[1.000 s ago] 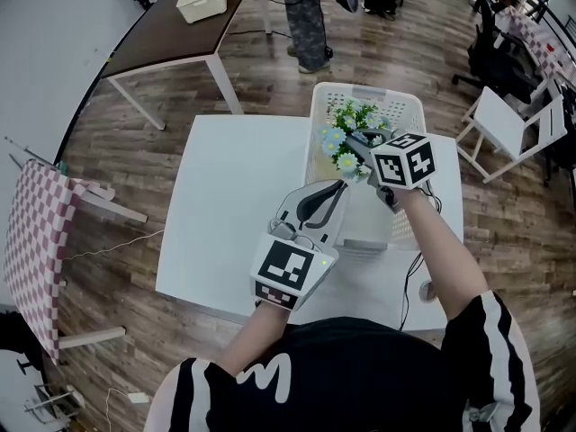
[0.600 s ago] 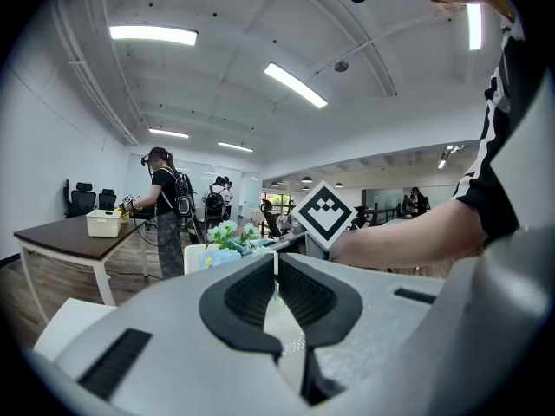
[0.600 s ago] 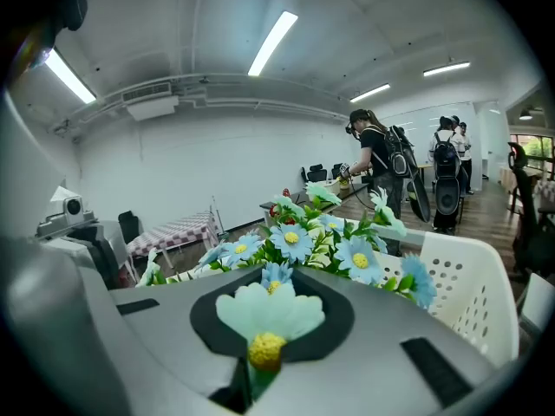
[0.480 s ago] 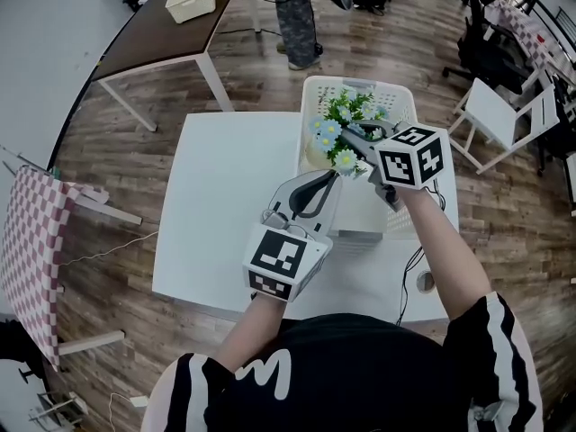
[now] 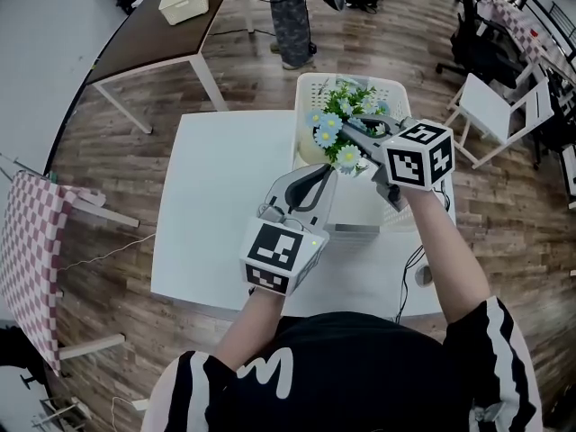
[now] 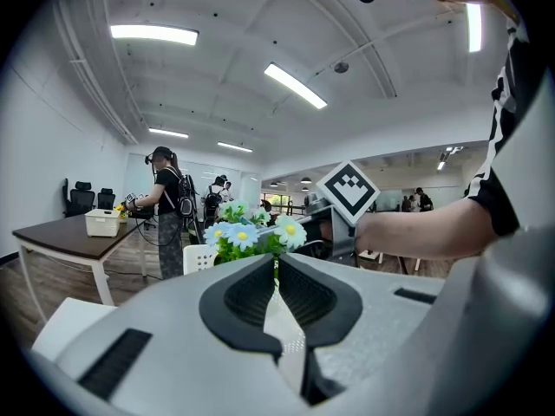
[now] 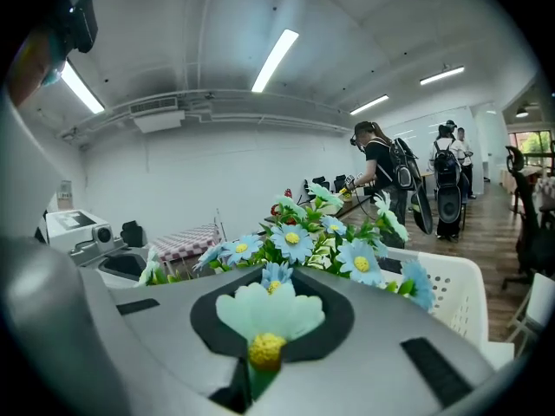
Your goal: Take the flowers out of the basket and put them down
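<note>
Head view, one table (image 5: 225,205), white, with the front edge nearest the person.

- Basket (image 5: 310,88): white, perforated, on the right half of the table, its far end at the far edge.
- Flowers (image 5: 335,126): a bunch of blue and white daisies with green leaves, over the far half of the basket, blossoms reaching its left rim.
- Right tongs (image 5: 353,135): closed on the flowers from the right. The right gripper view shows a stem pinched between the jaws, one pale blossom (image 7: 269,312) sitting in the hollow of the pads and the rest of the bunch fanning out beyond the tips.
- Left tongs (image 5: 321,175): jaws drawn narrow, nothing between them. They are on the near side of the bunch and by the basket's left wall, with the tips pointed at the flowers but not touching.
- Open room: bare tabletop runs from the basket's left wall to the table's left edge; a narrower bare strip lies along the front edge.
- Surroundings: white chair (image 5: 490,120) near the right edge, brown desk (image 5: 148,39) well apart at far left, standing person (image 5: 292,16) beyond the far edge.
</note>
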`<state>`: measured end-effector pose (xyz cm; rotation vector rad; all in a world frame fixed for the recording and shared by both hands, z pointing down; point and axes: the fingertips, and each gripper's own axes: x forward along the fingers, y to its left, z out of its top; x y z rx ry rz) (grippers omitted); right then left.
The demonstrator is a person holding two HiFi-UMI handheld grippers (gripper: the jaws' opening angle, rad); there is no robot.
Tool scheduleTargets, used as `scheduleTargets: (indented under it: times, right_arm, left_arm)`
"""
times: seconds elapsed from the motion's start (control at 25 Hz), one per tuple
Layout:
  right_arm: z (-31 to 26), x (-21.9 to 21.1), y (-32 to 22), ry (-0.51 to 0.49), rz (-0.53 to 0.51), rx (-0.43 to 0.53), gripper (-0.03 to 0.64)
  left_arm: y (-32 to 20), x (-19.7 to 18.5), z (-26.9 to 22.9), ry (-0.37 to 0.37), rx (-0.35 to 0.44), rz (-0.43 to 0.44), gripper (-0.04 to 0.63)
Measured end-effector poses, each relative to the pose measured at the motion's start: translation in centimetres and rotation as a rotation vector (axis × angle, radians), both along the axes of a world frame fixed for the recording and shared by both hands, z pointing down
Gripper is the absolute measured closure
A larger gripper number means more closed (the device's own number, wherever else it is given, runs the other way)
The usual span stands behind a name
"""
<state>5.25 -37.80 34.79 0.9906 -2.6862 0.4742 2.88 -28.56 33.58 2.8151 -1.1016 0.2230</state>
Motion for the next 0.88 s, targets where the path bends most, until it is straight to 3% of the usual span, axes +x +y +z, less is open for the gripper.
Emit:
scheduleTargets:
  times: [0.28,0.48,0.88]
  right_arm:
    - [-2.4,-0.1,1.3,0.03,-0.011,0.075,0.586]
    - [-3.9,0.7,2.2,0.006,-0.014,0.106,0.586]
    - [-6.1,0.3,5.2,-0.005,-0.053,0.17,0.586]
  left_arm:
    - [0.0,-0.4,-0.1,0.035,-0.01,0.007,0.578]
    - [0.3,-0.2,-2.0,-0.005,0.063,-0.01,0.578]
    - [1.7,0.2,-1.8,0.014,0.04,-0.024,0.578]
